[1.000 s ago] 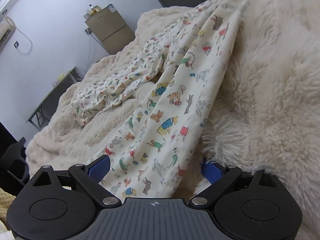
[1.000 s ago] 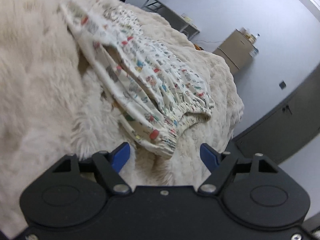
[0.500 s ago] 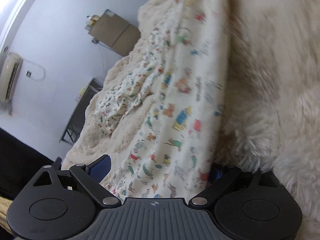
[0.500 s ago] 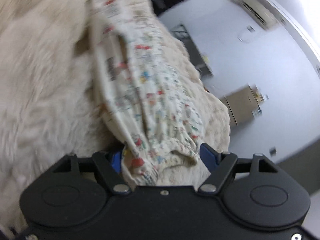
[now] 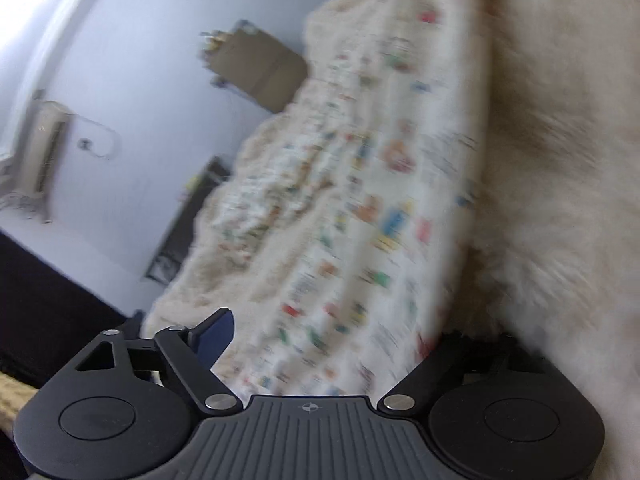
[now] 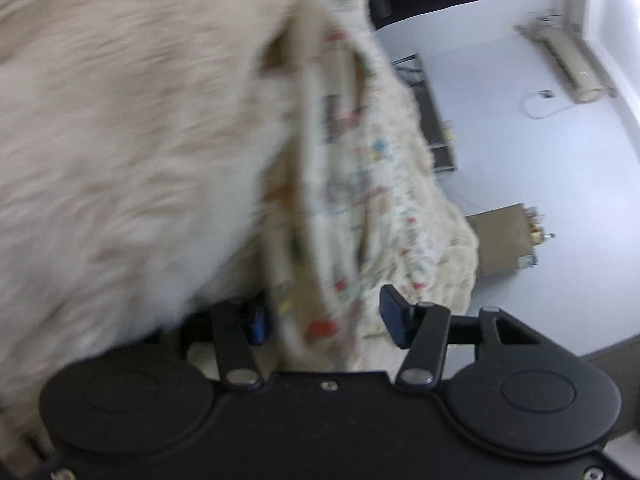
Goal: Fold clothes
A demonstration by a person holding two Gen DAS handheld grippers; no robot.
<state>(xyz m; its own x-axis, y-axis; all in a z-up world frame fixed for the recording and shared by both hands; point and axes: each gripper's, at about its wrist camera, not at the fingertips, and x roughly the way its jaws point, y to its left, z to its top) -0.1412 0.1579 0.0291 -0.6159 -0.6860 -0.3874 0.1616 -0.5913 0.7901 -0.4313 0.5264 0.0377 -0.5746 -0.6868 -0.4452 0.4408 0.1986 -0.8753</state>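
1. A cream cotton garment with small bright cartoon pictures [image 5: 360, 208] lies spread on a fluffy cream blanket [image 5: 560, 160].
2. My left tongs [image 5: 332, 340] sit low at one end of the garment. The cloth runs right in between the two fingers.
3. The left tongs have just been closing. The blue pad on one side [image 5: 214, 334] stands clear of the cloth, so they are not pinching it yet. The other pad is hidden under the cloth and the blanket's fur.
4. My right tongs [image 6: 326, 316] are at the garment's bunched edge. That edge hangs between the two blue pads.
5. The right tongs have just been closing too. One pad [image 6: 394, 316] is apart from the cloth. The other [image 6: 260, 322] is just beside it. They are not squeezing it yet.
6. Both views are blurry.
7. Past the blanket, near the pale wall, stands a brown cabinet [image 5: 260, 68].
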